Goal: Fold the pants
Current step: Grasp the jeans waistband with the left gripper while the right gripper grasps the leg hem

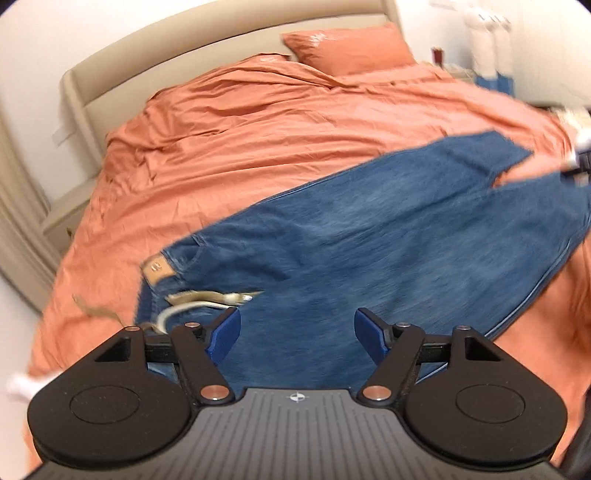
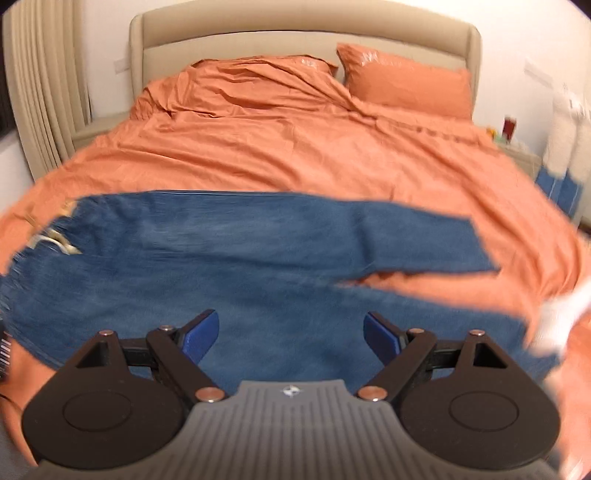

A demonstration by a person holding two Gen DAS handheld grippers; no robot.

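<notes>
Wide bare orange bed [image 2: 295, 155] stood open across mid-frame, jeans [image 2: 229, 258] lay flat below it, pillows [image 2: 406, 85] and headboard [image 2: 306, 26] blocked upper frame, curtain [image 2: 40, 92] closed upper left.

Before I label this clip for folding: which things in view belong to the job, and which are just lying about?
Belongs to the job:
jeans, spread flat
left gripper, open, empty
right gripper, open, empty
orange bedspread, the work surface

Lying about:
pillows
headboard
curtain
</notes>
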